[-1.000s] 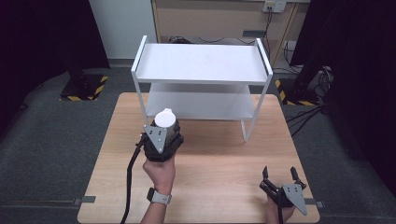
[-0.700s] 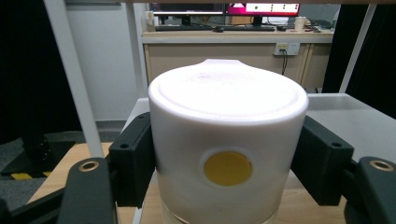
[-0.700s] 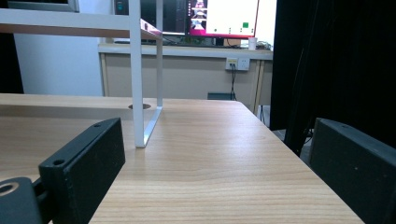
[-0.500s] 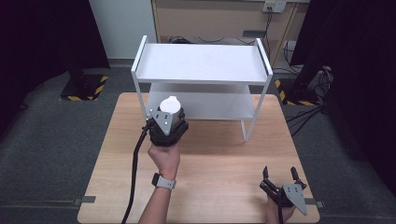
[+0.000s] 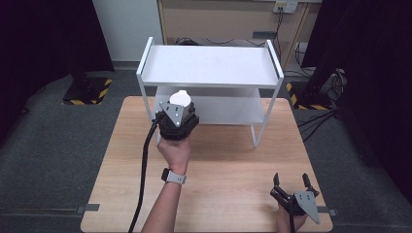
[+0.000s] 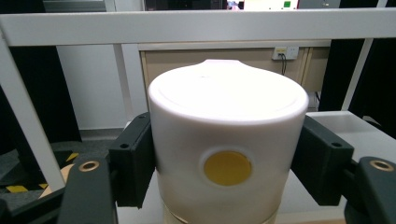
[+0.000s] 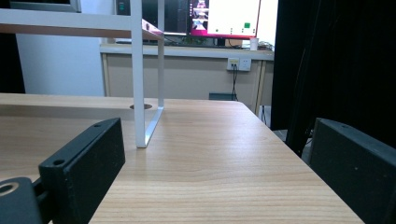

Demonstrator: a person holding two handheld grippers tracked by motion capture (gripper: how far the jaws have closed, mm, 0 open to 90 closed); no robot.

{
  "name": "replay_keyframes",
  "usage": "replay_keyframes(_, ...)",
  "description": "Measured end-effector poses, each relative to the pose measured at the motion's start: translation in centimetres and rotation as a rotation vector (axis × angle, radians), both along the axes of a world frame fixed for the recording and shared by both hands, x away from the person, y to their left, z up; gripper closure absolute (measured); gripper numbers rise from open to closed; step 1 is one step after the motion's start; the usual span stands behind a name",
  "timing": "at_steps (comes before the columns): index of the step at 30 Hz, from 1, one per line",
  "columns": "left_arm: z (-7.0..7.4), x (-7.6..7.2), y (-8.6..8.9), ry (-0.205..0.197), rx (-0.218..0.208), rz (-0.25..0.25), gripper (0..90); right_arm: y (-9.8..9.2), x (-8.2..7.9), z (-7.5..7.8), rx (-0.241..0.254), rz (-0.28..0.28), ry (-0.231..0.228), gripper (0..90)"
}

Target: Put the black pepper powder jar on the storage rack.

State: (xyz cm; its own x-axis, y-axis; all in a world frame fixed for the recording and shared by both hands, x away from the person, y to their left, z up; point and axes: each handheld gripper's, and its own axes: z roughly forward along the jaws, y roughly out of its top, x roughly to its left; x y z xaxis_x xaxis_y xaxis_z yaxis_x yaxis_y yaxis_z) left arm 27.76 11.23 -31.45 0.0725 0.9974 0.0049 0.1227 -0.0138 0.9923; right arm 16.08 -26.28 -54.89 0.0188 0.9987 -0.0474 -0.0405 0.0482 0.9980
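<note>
White jar clamped in the left tool (image 5: pixel 179 103) at the shelf's front; right tool (image 5: pixel 293 187) idle, jaws apart.

At the left of the high view, the left tool is clamped on a white jar (image 6: pixel 227 140) with a rounded lid and a yellow dot on its side; both black pads press its walls. The jar is held upright above the wooden desk (image 5: pixel 228 160), just in front of the white two-tier shelf (image 5: pixel 209 65), at about the level of the lower tier's opening. At the desk's near right corner, the right tool sits low over the desk with nothing between its jaws, well apart from the shelf's leg (image 7: pixel 138 93).
</note>
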Motion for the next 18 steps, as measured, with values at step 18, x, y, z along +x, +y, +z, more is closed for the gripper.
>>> replay_keyframes(18,0.4,2.3,-0.3,0.016,-0.005,0.029,30.7,0.0,0.0,0.0,-0.002,0.003,0.002,3.9)
